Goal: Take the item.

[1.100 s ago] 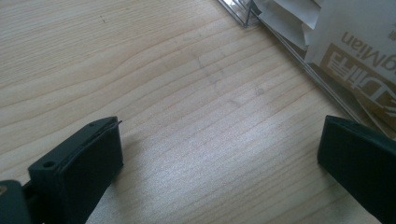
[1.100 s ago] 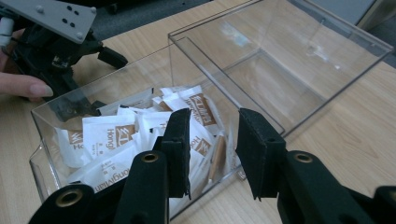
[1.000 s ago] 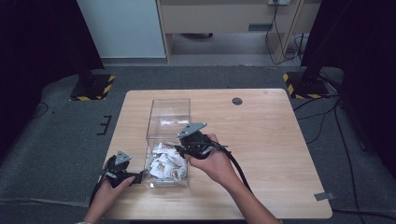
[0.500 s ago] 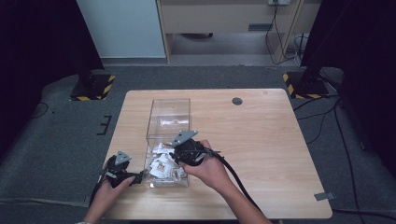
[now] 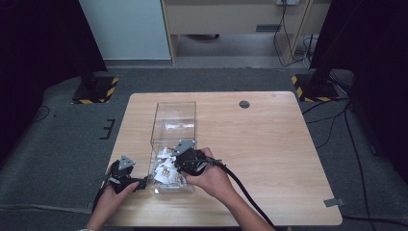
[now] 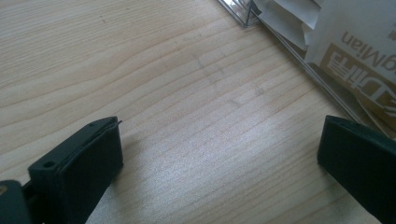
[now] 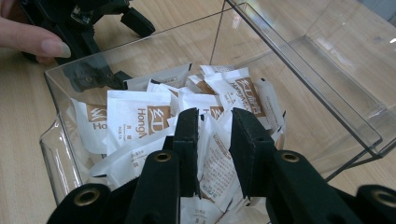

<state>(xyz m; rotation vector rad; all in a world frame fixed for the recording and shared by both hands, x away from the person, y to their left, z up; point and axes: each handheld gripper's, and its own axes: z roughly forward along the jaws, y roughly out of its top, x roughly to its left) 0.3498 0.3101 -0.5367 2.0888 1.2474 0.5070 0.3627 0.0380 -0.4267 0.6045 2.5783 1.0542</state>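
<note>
- Since a second ago, the right tongs (image 5: 177, 162) have been sliding from over the middle of the clear plastic box (image 5: 174, 111) down toward its near end, and they are now dipping into the pile of white sachets (image 5: 166, 169) there.
- Seen in the right gripper view, the right tongs (image 7: 215, 140) are sitting nearly shut, with a white sachet (image 7: 215, 161) standing between their two black jaws; whether the jaws are truly pinching it I cannot tell.
- White-and-brown sachets are lying heaped at the near end of the box, while the far end is holding just a few.
- Over at the left, the left tongs (image 5: 143, 182) are resting low on the wooden tabletop (image 5: 269, 144), just beside the box's near left corner, having hardly stirred.
- In the left gripper view the left tongs (image 6: 219, 154) are gaping wide, with bare wood between the jaws and the box wall (image 6: 299, 60) just ahead at the upper right.
- A person's hand (image 5: 214, 178) is wrapping around the right tongs' handle, its cable (image 5: 245, 192) trailing back toward the near edge.
</note>
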